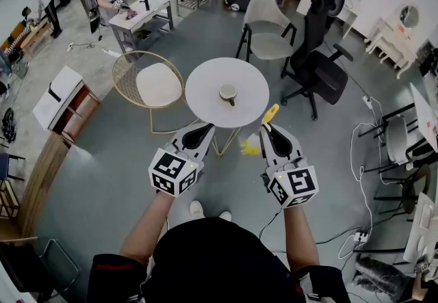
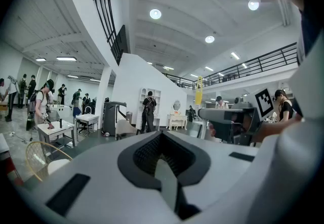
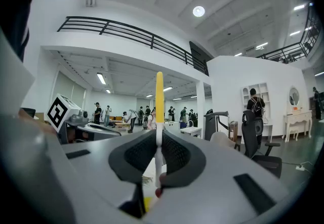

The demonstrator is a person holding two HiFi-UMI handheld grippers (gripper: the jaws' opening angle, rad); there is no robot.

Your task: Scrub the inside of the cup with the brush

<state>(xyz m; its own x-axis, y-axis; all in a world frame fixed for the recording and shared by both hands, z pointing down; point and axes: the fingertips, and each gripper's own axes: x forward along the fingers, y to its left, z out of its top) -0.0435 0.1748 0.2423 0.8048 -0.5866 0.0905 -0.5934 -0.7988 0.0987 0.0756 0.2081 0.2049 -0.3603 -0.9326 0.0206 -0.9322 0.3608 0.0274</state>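
Ahead, the cup (image 1: 228, 94) sits on the table (image 1: 202, 86), well apart from the brush (image 1: 272, 113). The right gripper (image 1: 269, 130) clamps the brush; the left gripper (image 1: 201, 133) is closed, empty.

Cup (image 1: 228, 93) on table (image 1: 204, 83), chair (image 1: 158, 84) at left

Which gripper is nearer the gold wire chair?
Left. In the head view the left gripper is lower right of the chair; the right gripper, gripping the brush, lies farther right.

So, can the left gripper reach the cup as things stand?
Probably yes, with a reach forward: the cup stands alone on the table, nothing between it and the left gripper. Its jaws are shut and must open first.
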